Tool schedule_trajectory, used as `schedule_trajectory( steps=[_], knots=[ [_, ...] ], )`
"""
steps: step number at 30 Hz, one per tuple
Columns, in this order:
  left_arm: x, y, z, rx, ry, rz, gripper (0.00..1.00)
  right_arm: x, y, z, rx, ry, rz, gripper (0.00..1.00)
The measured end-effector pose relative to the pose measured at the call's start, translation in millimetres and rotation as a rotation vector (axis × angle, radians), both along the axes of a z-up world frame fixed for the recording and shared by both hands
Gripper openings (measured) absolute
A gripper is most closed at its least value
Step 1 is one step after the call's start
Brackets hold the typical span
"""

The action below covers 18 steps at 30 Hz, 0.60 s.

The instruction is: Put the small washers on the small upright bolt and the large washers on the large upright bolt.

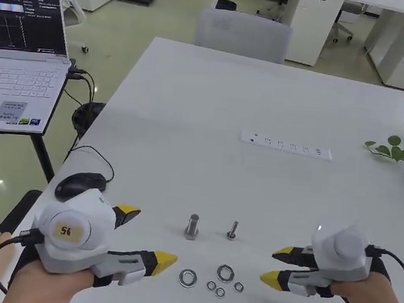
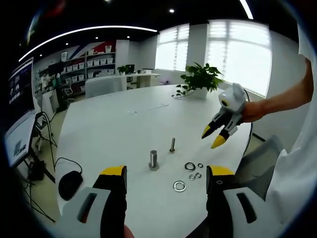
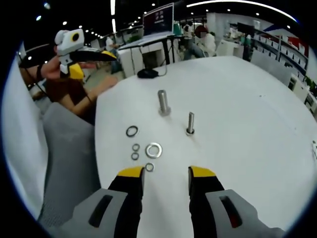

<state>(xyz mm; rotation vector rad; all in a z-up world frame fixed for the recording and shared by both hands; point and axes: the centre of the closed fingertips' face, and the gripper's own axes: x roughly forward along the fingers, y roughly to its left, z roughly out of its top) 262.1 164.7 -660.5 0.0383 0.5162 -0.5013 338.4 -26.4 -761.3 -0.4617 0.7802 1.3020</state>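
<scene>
Two bolts stand upright on the white table (image 1: 190,123): the large bolt (image 1: 192,226) on the left and the small bolt (image 1: 232,230) to its right. In front of them lie two large washers (image 1: 187,278) (image 1: 225,272) and three small washers (image 1: 220,292). My left gripper (image 1: 147,236) is open, left of the washers. On their right, my right gripper (image 1: 276,266) is open too. The left gripper view has the large bolt (image 2: 153,159) and small bolt (image 2: 172,145) beyond its open jaws. In the right gripper view, a large washer (image 3: 153,149) lies just ahead of the jaws.
A white power strip (image 1: 285,145) lies across the middle of the table. A black mouse (image 1: 80,184) with its cable sits at the left edge. A laptop (image 1: 23,76) stands on a side stand at the left, a plant (image 1: 400,148) at the right edge, and a chair (image 1: 243,33) at the far end.
</scene>
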Motion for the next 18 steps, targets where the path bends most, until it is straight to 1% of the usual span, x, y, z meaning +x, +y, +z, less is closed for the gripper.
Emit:
schedule_trajectory(
  steps=[11, 18],
  knots=[
    [0.5, -0.2, 0.8, 0.001, -0.002, -0.003, 0.64, -3.7, 2.2, -4.0, -0.009, 0.004, 0.018, 0.37],
    [-1.1, -0.1, 0.5, -0.001, 0.000, 0.001, 0.64, -12.0, 5.6, -12.8, -0.059, -0.010, 0.086, 0.37]
  ],
)
